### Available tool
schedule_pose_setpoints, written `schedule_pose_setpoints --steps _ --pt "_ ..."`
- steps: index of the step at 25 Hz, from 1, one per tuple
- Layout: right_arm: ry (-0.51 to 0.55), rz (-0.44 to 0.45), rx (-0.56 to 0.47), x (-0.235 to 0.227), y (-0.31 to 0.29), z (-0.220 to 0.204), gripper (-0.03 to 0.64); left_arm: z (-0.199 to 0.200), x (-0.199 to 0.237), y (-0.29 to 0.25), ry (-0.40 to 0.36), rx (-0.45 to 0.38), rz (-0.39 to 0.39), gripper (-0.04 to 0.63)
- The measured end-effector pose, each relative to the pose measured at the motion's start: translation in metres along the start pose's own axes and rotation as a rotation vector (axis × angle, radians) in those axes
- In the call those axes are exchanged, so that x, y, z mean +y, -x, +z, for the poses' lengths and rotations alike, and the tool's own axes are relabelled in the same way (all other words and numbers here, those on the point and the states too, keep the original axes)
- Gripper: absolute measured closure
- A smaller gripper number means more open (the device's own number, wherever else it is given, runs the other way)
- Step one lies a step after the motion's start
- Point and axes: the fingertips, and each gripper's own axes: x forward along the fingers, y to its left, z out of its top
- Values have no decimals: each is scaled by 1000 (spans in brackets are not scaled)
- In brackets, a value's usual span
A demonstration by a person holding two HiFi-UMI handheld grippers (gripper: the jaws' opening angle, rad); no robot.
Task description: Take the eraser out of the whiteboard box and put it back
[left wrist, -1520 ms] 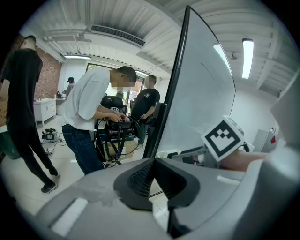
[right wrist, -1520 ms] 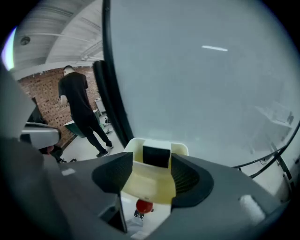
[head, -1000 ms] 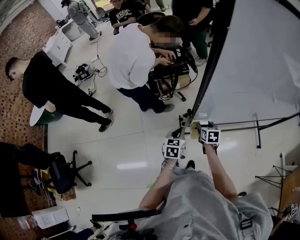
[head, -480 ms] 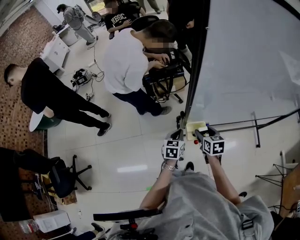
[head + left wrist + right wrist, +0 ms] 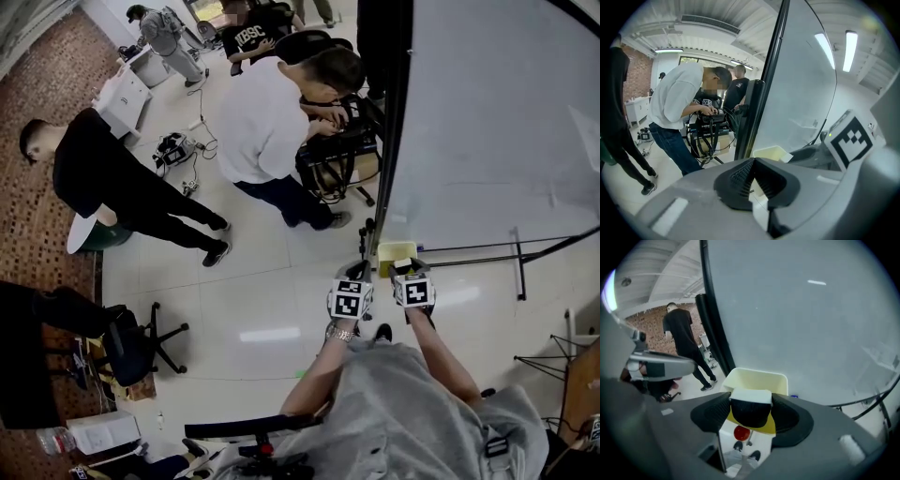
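The cream whiteboard box (image 5: 757, 378) hangs at the lower left corner of the whiteboard (image 5: 497, 122). It also shows in the head view as the box (image 5: 394, 251) and in the left gripper view as the box (image 5: 771, 152). My right gripper (image 5: 750, 405) is shut on the eraser (image 5: 750, 414), a black felt block with a white back, just in front of the box's near rim. In the head view the right gripper (image 5: 403, 270) sits right below the box. My left gripper (image 5: 753, 163) is beside it at the left, jaws together and empty; the left gripper (image 5: 359, 272) also shows from above.
The whiteboard's black side post (image 5: 398, 122) rises just left of the box. A small red round thing (image 5: 741, 432) shows below the box. A person in a white shirt (image 5: 267, 122) bends over a black cart (image 5: 337, 155). The stand's legs (image 5: 516, 258) cross the floor at right.
My right gripper has swung out to the right and come back left, closer to the left gripper and the box. The left gripper has stayed put.
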Motion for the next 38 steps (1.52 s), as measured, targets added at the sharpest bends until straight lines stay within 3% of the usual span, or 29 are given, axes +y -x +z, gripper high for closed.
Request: schedule_pose_setpoints --steps 3,6,11,13,15,18,25,32,38 --pt "86 -24 3 6 0 -1 334 1 -5 -2 -3 -5 0 589" --pt "38 34 12 8 6 -3 304 -2 -15 -4 -3 7 -1 589" --pt "7 38 -115 -8 37 11 312 -16 -42 -8 18 11 14 589" --pt "-28 41 -181 -16 49 15 393 -26 -53 -12 21 30 22 589" --pt "-77 76 -237 -14 58 12 614 -42 -60 -11 20 52 34 589" --pt "-119 149 -225 3 65 -6 614 -61 -72 0 15 71 45 589" --pt "-88 207 -178 67 96 -53 614 -77 -90 48 -7 30 5 589" --pt "21 194 -139 136 139 -122 614 -143 -100 125 33 5 -4 589" --pt "26 192 -107 175 170 -169 615 -179 -112 163 30 25 -37 589"
